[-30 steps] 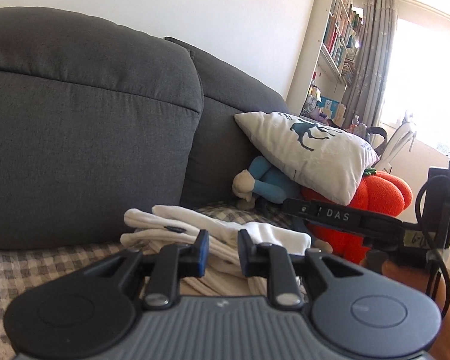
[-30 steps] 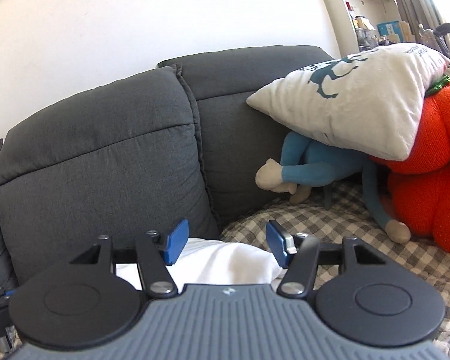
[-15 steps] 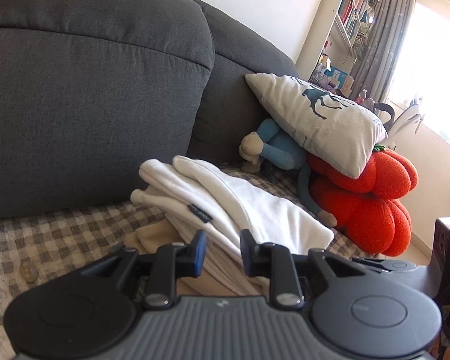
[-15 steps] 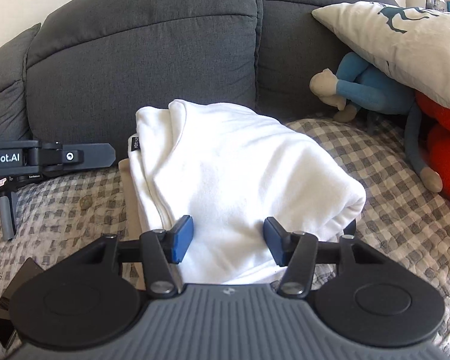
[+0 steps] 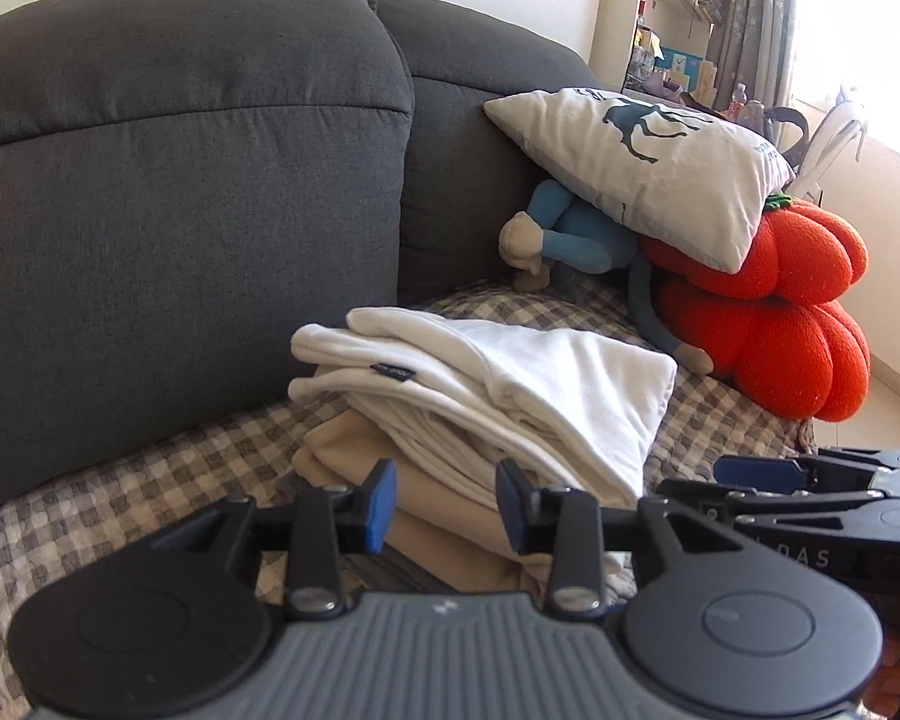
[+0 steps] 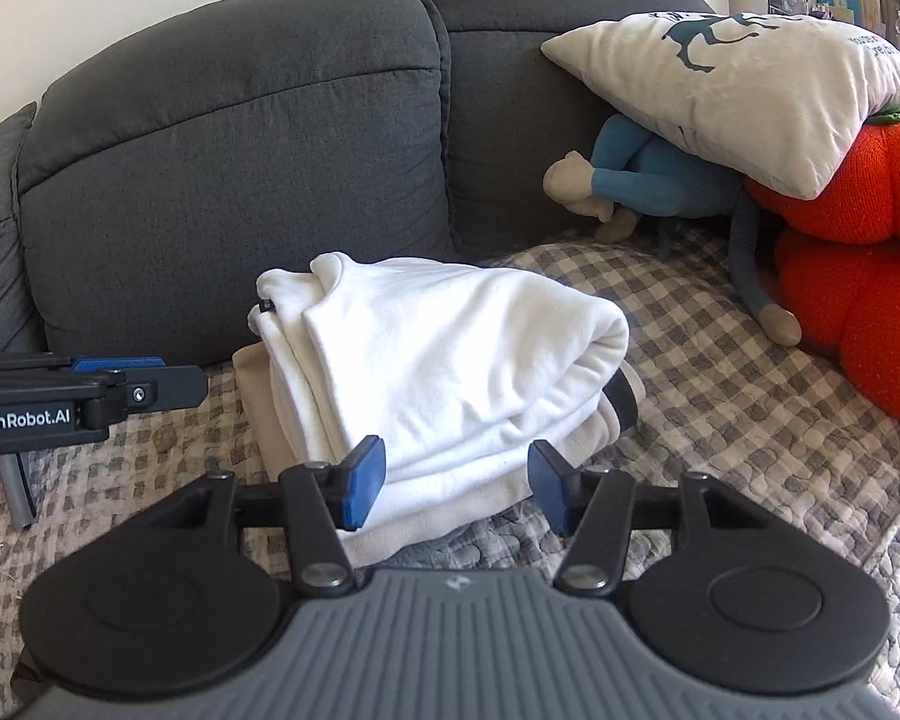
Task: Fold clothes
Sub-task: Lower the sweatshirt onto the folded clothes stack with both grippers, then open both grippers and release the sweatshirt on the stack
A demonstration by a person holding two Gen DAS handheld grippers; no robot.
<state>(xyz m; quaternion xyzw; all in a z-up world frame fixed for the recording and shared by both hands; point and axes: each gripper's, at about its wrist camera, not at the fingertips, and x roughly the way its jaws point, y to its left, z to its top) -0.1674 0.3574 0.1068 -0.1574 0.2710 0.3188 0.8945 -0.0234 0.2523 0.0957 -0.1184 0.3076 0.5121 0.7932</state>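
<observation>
A folded white garment (image 6: 438, 354) is seen stacked on a beige one (image 6: 258, 402); the right tongs (image 6: 453, 489) are held apart, empty, just before it.

Both wrist cameras are looking low across the sofa seat's front edge (image 5: 150, 480) toward the backrest, close to the folded pile (image 5: 486, 396) (image 6: 438, 360). The left view is sitting left of the pile, the right view facing it; both are sharing the pillow (image 5: 642, 162) (image 6: 750, 84).

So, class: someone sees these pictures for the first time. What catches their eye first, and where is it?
The white folded clothes, stacked on a beige garment mid-sofa. Then the orange plush at the right end, under a white pillow, with a blue toy tucked beneath. Both grippers hang open before the pile.
</observation>
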